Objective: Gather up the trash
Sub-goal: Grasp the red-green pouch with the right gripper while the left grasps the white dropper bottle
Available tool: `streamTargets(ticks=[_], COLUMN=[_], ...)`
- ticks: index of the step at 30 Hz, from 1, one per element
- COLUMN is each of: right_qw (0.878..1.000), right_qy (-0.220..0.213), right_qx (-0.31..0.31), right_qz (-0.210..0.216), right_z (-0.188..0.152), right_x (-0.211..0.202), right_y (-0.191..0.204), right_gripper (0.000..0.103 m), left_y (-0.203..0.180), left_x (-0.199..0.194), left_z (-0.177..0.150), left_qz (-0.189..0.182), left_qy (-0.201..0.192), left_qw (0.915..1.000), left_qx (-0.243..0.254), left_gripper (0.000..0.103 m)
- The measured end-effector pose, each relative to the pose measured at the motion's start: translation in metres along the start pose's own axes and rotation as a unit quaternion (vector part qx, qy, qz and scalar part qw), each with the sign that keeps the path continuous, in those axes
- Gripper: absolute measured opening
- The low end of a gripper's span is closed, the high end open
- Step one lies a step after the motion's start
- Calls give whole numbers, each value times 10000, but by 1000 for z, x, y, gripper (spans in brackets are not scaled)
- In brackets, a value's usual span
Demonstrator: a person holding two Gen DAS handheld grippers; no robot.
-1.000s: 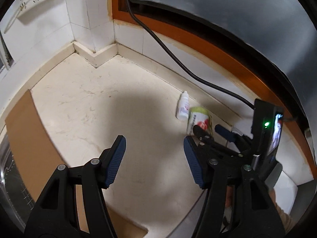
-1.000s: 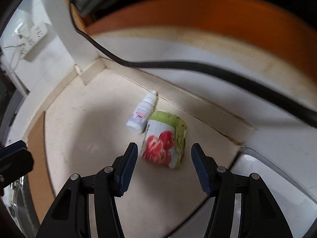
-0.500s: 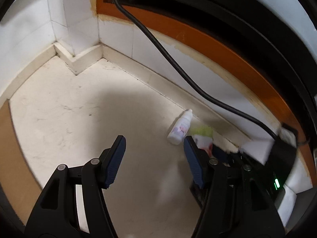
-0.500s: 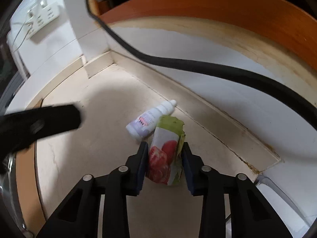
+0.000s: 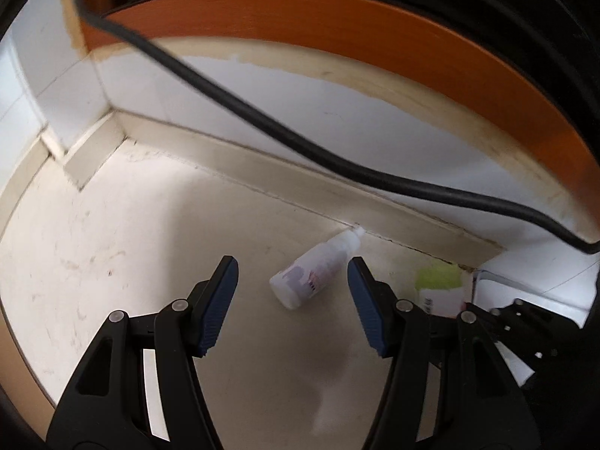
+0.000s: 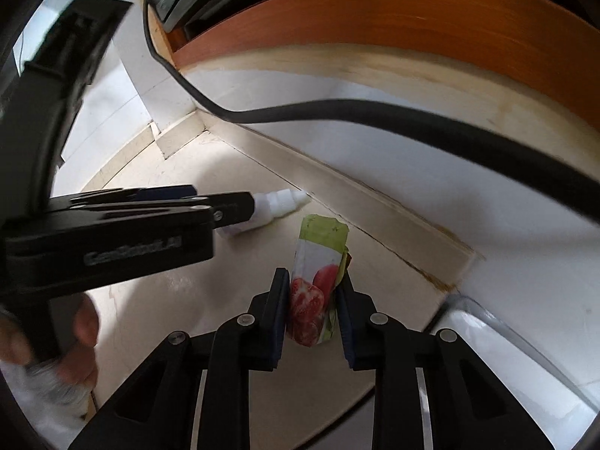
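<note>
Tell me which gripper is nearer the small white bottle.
Left. The left gripper hovers open with the small white bottle between its fingers; the right gripper sits beside it, shut on the crumpled fruit wrapper.

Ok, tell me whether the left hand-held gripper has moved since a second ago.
Yes. The left hand-held gripper has come closer to the back wall ledge, and its open fingers now frame the white bottle.

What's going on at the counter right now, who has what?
A person is collecting trash from a pale countertop with two handheld grippers. The right gripper has clamped onto the crumpled fruit-print carton. The left gripper is open, lined up on the small white dropper bottle, which lies on its side near the wall, not yet gripped. A black cable hangs across above.
</note>
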State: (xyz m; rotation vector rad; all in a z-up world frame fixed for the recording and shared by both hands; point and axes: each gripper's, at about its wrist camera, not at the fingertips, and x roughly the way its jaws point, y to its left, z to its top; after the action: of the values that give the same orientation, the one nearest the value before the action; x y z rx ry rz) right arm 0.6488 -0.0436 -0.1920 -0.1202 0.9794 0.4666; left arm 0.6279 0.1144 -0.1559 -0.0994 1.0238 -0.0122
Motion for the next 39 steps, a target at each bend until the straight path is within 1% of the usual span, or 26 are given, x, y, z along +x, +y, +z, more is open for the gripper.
streamTargets(ticks=[6,8,9,11,13,15,17,20,25,28,33,38,39], right_qw=[9999,9999,9999,9998,9998,9998,9998,9998,9997,9996,9993,9987,9984], right_qy=[60,56,49,63,78,94,103,112,123,107,108,180,192], right_qx=[92,103,98,116,128,136,140,133,141,169,263,324,344], right_qz=[46,77,86,124,137,132,138,134,177,201,253,356,396], right_z=[-4,-2,-2,-1,0,0,0,0,-6,-10,-16,-27,-30], right_x=[-1,0,0,-3,-1,0,3,1,-5,-13,-22,-35,-38], right_y=[-2,-1,0,-5,-5,-5,-2,-1,-3,-8,-12,-12,-12], right_gripper=[24,24,24,24,24,24,24,24,24,23,23,22,22], left_y=[-11,-14,-16,-19,-21,-21,-19,-15,-3,4,-1,-10,-8], left_x=[16,22,25,31,37,42,45,49,49,45,31,1,-3], left_z=[6,7,8,9,9,8,7,5,0,-9,-30,-65,-66], left_qz=[132,106,94,125,149,115,77,-42,-308,-316,-256,-232,-235], left_qy=[-8,37,61,114,212,291,318,359,380,469,608,650,651], left_qw=[9992,9986,9981,9971,9964,9962,9965,9978,9988,9983,9974,9965,9963], left_qx=[370,520,608,740,812,809,769,554,74,-155,-285,-479,-510], left_gripper=[57,48,47,37,29,29,28,21,21,21,21,21,21])
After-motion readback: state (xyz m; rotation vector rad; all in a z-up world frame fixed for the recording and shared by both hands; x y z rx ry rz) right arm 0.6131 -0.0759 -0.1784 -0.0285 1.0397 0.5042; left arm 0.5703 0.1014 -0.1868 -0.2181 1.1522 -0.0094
